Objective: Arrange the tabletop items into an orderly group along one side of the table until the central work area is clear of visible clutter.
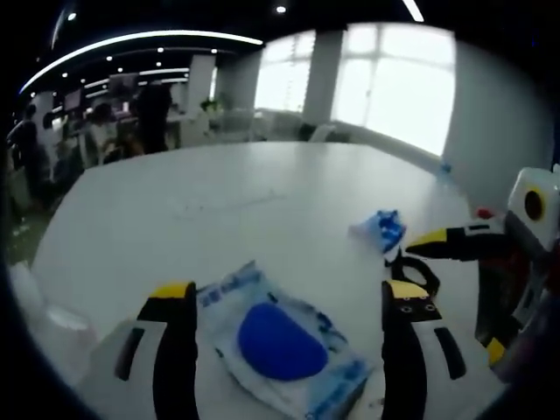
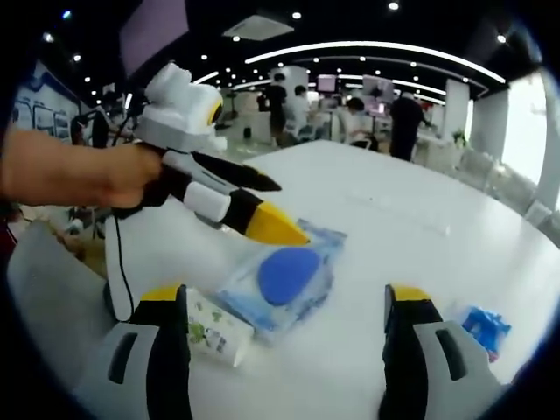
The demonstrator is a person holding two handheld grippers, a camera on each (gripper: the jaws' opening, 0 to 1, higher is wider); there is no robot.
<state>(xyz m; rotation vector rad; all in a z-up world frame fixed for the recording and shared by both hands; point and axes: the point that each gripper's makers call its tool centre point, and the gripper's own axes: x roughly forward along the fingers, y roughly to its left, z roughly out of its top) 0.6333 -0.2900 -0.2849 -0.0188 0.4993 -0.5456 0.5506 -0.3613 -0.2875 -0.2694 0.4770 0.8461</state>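
Clear plastic packet with blue disc (image 1: 280, 343) is lying between the left gripper (image 1: 289, 302) jaws, spread wide and empty; right gripper (image 2: 289, 302) jaws likewise gaping, holding nothing.

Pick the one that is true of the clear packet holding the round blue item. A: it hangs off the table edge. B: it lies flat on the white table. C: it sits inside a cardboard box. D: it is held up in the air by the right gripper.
B: the clear packet lies flat on the white table, between the open jaws of the left gripper, with nothing gripping it.
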